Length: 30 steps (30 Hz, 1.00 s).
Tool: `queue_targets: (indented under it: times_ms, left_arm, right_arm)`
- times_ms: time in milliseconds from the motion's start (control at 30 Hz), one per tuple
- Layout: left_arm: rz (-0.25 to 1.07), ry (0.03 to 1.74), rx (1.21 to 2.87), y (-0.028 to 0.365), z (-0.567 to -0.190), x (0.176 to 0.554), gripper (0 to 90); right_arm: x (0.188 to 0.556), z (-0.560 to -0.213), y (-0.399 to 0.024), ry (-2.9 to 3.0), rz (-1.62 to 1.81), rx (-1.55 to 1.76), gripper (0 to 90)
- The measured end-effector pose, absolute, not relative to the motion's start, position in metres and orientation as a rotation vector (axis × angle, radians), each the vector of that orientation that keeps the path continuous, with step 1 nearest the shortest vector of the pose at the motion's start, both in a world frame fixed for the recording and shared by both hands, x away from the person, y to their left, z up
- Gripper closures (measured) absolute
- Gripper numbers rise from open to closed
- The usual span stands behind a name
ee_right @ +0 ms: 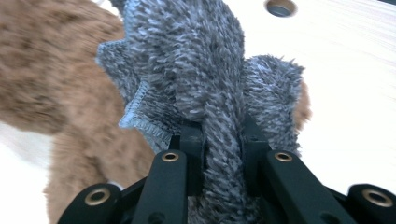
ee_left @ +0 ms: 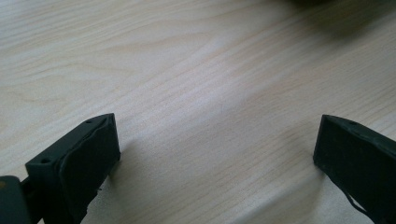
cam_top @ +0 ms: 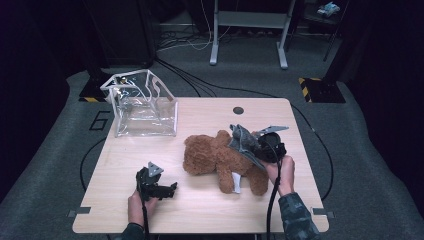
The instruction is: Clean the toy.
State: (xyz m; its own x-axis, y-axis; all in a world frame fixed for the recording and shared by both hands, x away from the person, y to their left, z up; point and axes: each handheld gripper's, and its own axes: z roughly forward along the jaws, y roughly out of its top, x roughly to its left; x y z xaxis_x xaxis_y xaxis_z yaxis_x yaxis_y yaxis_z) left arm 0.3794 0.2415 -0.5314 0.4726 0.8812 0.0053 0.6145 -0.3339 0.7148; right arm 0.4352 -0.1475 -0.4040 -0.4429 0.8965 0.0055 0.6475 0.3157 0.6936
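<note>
Item: grey cloth [cam_top: 243, 141], fleecy, stitched edge. We find it draped over the back of the bear [cam_top: 220, 160], at the bench's right half, near the middle of its depth. One fold is pinched in the right claw [ee_right: 223, 140], whose jaws stand narrow and clamp the pile between them; the rest fans out over the brown fur.

Item: bear, brown plush, lying on its side with the head toward the bench's left edge and a white label [cam_top: 236, 182] showing at the near side. It rests free on the bench [cam_top: 210, 215].

Item: left claw [cam_top: 170, 190], near the front-left corner, jaws spread wide over bare wood, holding nothing.

Item: clear bag [cam_top: 145, 107], standing open at the back-left corner, well apart from the bear.

Hazards, as we judge them:
- The grip takes only a thin fold. A quick pull could let the pile slip out of the jaws, and the cloth would drop back on the bear.
- Fleece clings to plush. If we draw the cloth sideways, the bear may drag along toward the right edge, since nothing pins it.
- We cannot tell whether bear fur is caught in the jaws with the cloth; if so, lifting raises both.
- The left claw sits too far off to steady the bear.
</note>
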Motion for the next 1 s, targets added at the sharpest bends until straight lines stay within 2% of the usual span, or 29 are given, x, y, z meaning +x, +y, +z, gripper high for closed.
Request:
queue_targets:
  times_ms: [267,433,667,1000]
  left_arm:
    - [0.526,1.235,2.069,0.242,-0.531,0.379,0.0]
    - [0.526,1.234,2.069,0.242,-0.531,0.379,0.0]
    - [0.526,1.235,2.069,0.242,-0.531,0.379,0.0]
    - [0.526,1.235,2.071,0.242,-0.531,0.379,0.0]
  right_arm:
    - [0.437,-0.418,-0.168,2.164,0.834,1.485,76.7]
    - [0.428,-0.404,-0.166,2.14,0.963,1.455,76.9]
    - [0.417,-0.383,-0.127,2.216,1.052,1.292,76.8]
    - [0.421,-0.413,-0.062,2.368,0.947,1.154,76.5]
